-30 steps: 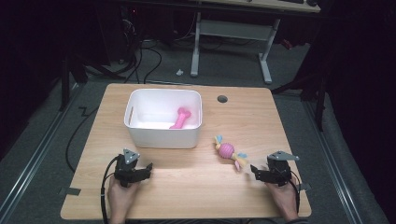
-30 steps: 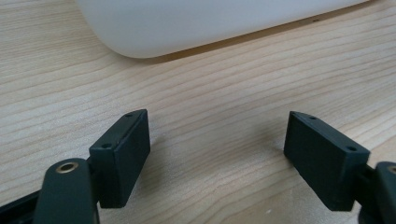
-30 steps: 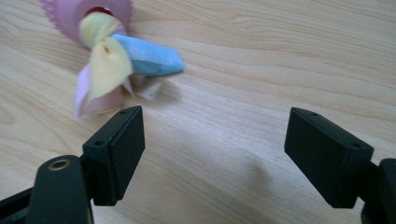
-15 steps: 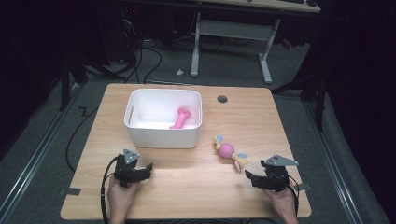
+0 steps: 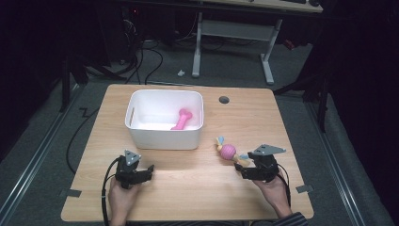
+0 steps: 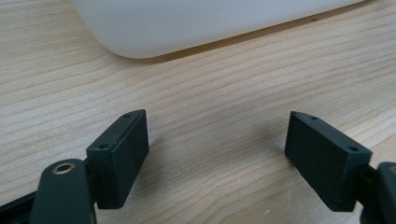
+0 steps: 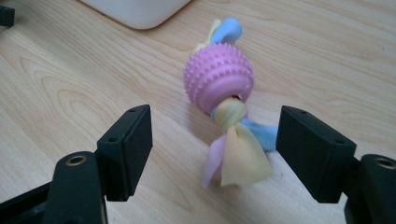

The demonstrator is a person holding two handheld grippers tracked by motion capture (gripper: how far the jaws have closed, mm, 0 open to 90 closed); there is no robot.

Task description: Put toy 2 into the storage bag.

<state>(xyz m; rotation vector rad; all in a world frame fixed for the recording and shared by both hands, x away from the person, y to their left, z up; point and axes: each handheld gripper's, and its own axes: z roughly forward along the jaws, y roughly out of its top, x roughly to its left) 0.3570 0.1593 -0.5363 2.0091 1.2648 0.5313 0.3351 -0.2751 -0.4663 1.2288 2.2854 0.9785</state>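
A pink spiky ball toy (image 5: 228, 150) with pastel cloth tails lies on the wooden table (image 5: 188, 197), right of the white bin (image 5: 164, 139). My right gripper (image 5: 243, 170) reaches it from the near right. In the right gripper view the ball (image 7: 218, 81) lies just ahead, and its yellow, lilac and blue tails hang between the jaws. The right gripper (image 7: 215, 128) has just been closing, but its pads stand apart from the cloth. My left gripper (image 5: 147, 173) rests open on bare wood in front of the bin (image 6: 187, 23), with nothing inside the left gripper (image 6: 217, 140).
A pink bone toy (image 5: 182, 118) lies inside the bin. A round cable hole (image 5: 224, 100) sits in the table's far right part. The bin's corner (image 7: 140, 9) is ahead and left of the ball. Beyond the table stand a desk frame and floor cables.
My right gripper has moved left and forward up to the ball toy and lifted slightly, and its jaws have narrowed around the cloth tails. The left gripper has stayed put.
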